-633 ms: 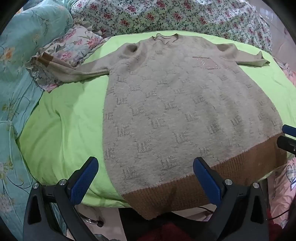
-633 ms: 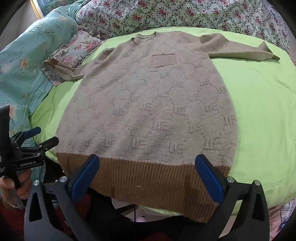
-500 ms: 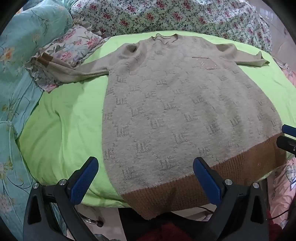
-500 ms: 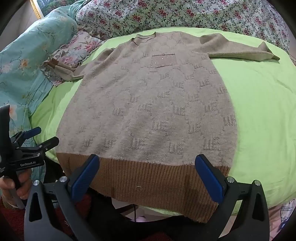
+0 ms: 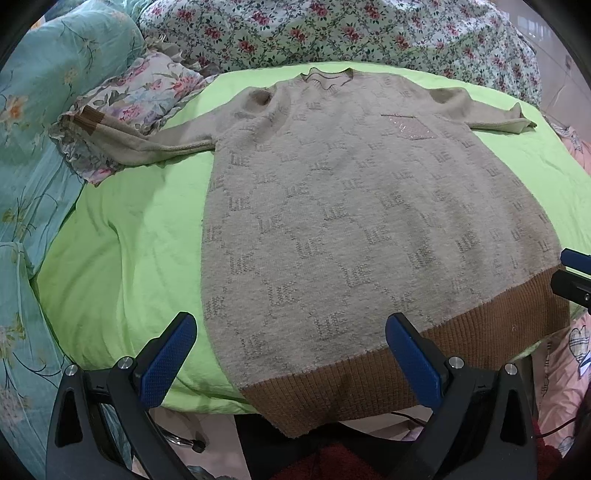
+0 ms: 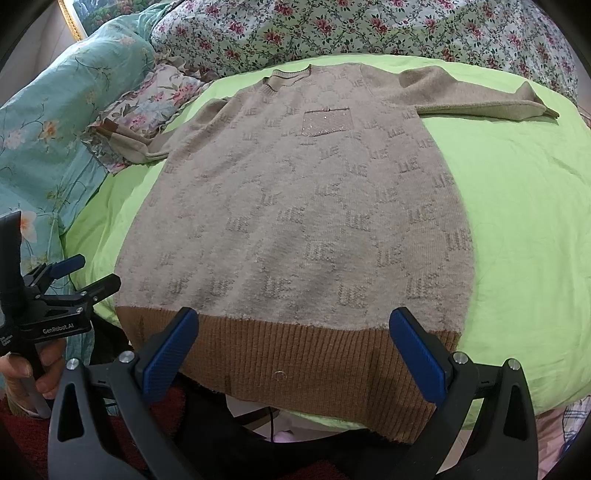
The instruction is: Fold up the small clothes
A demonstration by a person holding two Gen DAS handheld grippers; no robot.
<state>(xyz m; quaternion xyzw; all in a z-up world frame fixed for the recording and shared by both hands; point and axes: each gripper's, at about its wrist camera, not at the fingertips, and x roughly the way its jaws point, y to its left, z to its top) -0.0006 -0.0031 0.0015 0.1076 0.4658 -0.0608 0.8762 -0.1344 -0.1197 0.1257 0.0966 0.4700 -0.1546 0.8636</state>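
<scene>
- Here, a beige knitted sweater with a woven letter pattern and a brown ribbed hem (image 5: 354,229) lies spread flat, front up, on a bright lime-green bedsheet (image 5: 122,243), neckline farthest away, hem nearest and hanging a little over the bed's near edge.
- A small glittery chest pocket (image 6: 325,122) sits below the collar.
- One sleeve stretches out to the left onto a crumpled floral cloth (image 5: 122,107); the other reaches right across the sheet.
- The knit looks soft, thick and limp, light enough to lift by an edge. It will probably drape and sag rather than hold a crease, and its fuzzy surface should give the pads good grip.
- Sensible places to take hold are the two corners of the ribbed hem, or a sleeve cuff, where the fabric is firmest.
- The left hand-held gripper (image 5: 291,354) hovers over the hem's left corner, jaws spread wide, grasping nothing.
- The right hand-held gripper (image 6: 299,350) hovers above the middle of the hem, likewise released and empty.
- The left view alone shows the left sleeve's brown cuff clearly, with the hem corner dangling off the bed.
- The right view alone shows a person's fingers (image 6: 22,373) on the left tool's handle and the whole right sleeve.
- Teal and rose-patterned floral bedding (image 6: 332,29) surrounds the sheet.
</scene>
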